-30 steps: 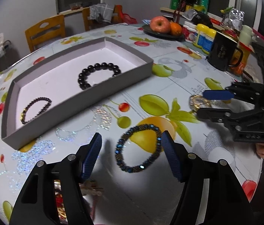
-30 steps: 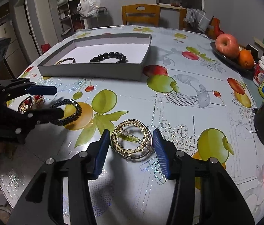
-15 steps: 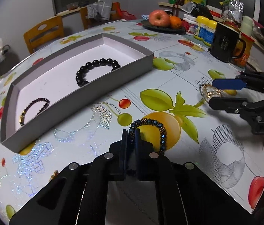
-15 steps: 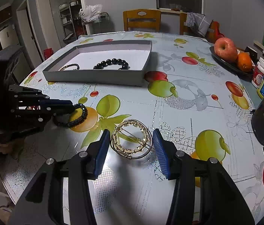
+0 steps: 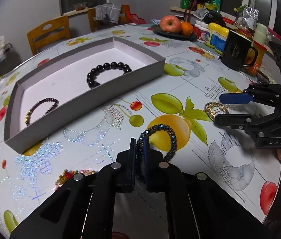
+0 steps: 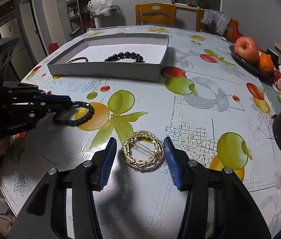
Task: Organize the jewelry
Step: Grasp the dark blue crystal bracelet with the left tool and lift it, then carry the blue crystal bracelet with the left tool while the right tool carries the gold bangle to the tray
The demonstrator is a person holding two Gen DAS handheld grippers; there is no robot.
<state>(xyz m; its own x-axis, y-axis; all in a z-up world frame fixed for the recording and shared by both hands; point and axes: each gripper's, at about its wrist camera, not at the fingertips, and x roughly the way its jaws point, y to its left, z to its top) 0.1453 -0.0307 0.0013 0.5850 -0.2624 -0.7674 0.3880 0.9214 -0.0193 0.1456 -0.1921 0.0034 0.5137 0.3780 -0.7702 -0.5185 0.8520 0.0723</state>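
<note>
Grey tray point(image 5: 108, 99) holds two bracelets (black-bead, dark thin); left gripper point(image 5: 139, 155) pinches the blue beaded bracelet point(image 5: 160, 137), right gripper point(image 6: 140, 155) spread around the gold hair clip point(image 6: 142, 151).

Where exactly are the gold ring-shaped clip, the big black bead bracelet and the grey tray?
gold ring-shaped clip point(image 6: 142, 152), right wrist view, on its gold rim, lower middle.
big black bead bracelet point(image 5: 106, 66), left wrist view, on a bead at its top.
grey tray point(image 5: 92, 103), left wrist view, on its near outer wall.

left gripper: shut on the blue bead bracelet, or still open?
Shut. The left gripper has its jaws pressed together on one side of the blue bead bracelet; the rest of the loop sticks out past them.
</note>
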